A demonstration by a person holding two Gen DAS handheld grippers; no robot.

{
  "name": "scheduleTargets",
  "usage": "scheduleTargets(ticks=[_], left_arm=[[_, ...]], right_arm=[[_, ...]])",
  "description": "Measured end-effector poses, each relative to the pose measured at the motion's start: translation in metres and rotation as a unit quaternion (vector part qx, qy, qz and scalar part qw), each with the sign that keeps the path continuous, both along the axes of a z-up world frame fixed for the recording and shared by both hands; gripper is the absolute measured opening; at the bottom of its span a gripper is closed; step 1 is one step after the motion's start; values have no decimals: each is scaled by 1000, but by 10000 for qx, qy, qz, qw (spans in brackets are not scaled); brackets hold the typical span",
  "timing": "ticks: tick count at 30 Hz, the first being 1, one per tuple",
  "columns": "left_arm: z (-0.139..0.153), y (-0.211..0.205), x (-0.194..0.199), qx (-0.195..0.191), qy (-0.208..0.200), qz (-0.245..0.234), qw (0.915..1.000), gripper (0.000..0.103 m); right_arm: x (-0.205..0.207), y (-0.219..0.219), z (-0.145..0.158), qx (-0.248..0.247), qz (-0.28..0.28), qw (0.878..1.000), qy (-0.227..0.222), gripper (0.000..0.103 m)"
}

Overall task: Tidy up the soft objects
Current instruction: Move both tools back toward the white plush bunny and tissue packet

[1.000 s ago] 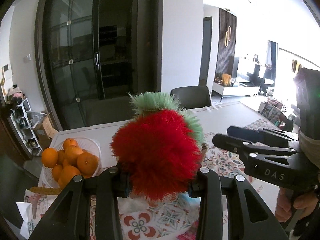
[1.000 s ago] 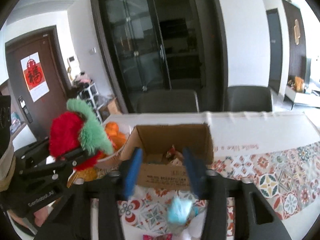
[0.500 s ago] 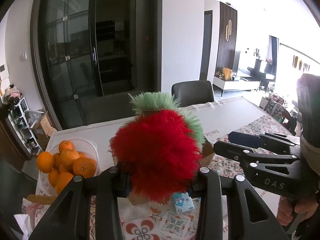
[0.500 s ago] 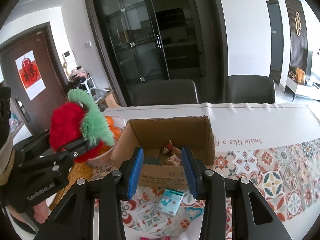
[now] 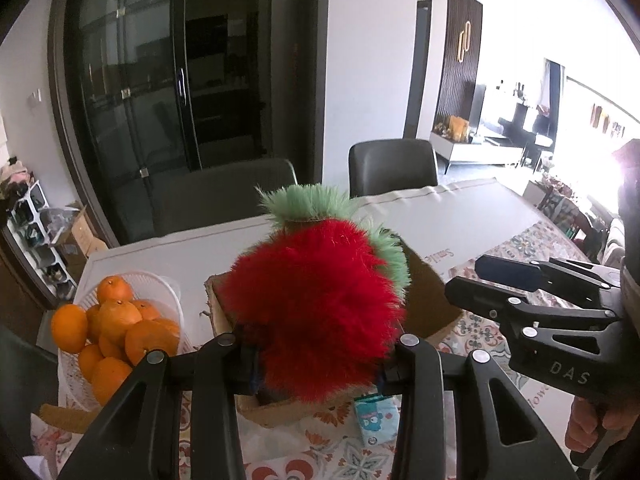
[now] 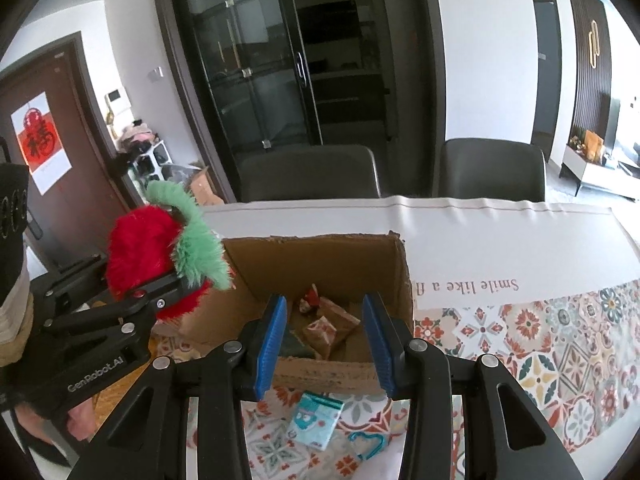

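Observation:
My left gripper [image 5: 316,354] is shut on a fluffy red plush strawberry [image 5: 316,308] with a green tuft. It holds it in the air at the left rim of an open cardboard box [image 6: 320,260]. The strawberry [image 6: 144,248] and left gripper [image 6: 176,280] also show in the right wrist view. My right gripper [image 6: 326,344] is open and empty, in front of the box's near wall. Small wrapped packets [image 6: 324,328] lie inside the box. The right gripper [image 5: 492,280] shows at the right of the left wrist view.
A white basket of oranges [image 5: 116,320] stands left of the box. A light blue tissue packet [image 6: 316,420] and a teal clip [image 6: 366,444] lie on the patterned tablecloth [image 6: 540,344] in front of the box. Two dark chairs [image 6: 492,168] stand behind the table.
My left gripper has carried the strawberry forward and right, up to the box's left rim. My right gripper has moved closer to the box, still open.

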State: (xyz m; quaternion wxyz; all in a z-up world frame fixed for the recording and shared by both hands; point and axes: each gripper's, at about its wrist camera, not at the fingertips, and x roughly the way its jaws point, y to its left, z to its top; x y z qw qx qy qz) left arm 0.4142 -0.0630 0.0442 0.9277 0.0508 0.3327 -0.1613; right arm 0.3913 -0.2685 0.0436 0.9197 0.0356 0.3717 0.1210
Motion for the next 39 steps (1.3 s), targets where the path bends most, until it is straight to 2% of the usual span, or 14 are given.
scheduleTargets(ticks=[8, 10, 17, 20, 22, 28, 33, 39], left_arm=[[-23, -3, 29, 72, 384, 94, 9992, 47], [-29, -4, 33, 128, 420, 170, 9989, 61], [-36, -2, 33, 268, 385, 419, 9980, 77], [-37, 1, 26, 341, 317, 500, 9977, 78], [-38, 1, 22, 352, 319, 508, 9976, 79], [-40, -1, 1, 430, 254, 525, 9974, 83], [-39, -4, -15, 406, 132, 449, 9981, 84], [-39, -8, -34, 321, 63, 333, 9989, 91]], right_arm=[[21, -1, -18, -12, -71, 9997, 248, 41], [24, -1, -21, -38, -120, 9995, 280, 41], [28, -3, -31, -57, -234, 9989, 409, 45], [26, -7, -33, -38, -333, 9984, 455, 50], [23, -10, -34, -43, -406, 9981, 450, 59], [3, -17, -30, -188, -645, 9971, 353, 69], [-17, -23, -25, -364, -762, 9962, 207, 71], [-41, -30, -23, -473, -873, 9950, 144, 75]])
